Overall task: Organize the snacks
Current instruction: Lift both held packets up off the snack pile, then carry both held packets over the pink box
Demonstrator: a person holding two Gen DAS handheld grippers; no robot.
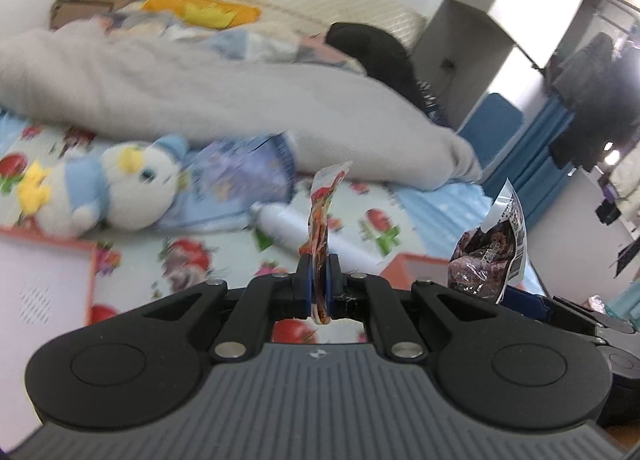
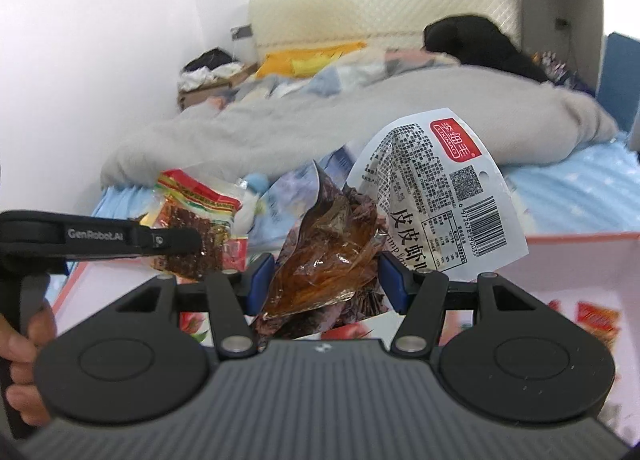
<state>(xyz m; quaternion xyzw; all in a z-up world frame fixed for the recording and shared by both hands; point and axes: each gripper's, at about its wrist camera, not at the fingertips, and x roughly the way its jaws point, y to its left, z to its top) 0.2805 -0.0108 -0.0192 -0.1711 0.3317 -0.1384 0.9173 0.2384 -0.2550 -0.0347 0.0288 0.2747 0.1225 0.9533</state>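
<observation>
- Left gripper (image 1: 319,284): jaws clenched on a thin red-and-orange plastic snack sachet (image 1: 322,220), which stands up edge-on, held above the strawberry-print bed sheet (image 1: 224,260).
- Right gripper (image 2: 326,280): jaws grasping a crumpled clear-and-white shrimp snack bag with barcode (image 2: 400,212), part-way closed on it; bag sits right of the sachet.
- Orange-rimmed white box (image 2: 560,260) lies just below and right of the shrimp bag; likely drop spot.
- Doing it well: keep both grips firm, carry level over the box, lower before letting go; the thin sachet could slip.
- Hard to tell: box contents mostly cut off, bed background blurred, sachet print unreadable, grey blanket (image 1: 200,92) hides anything under it.
</observation>
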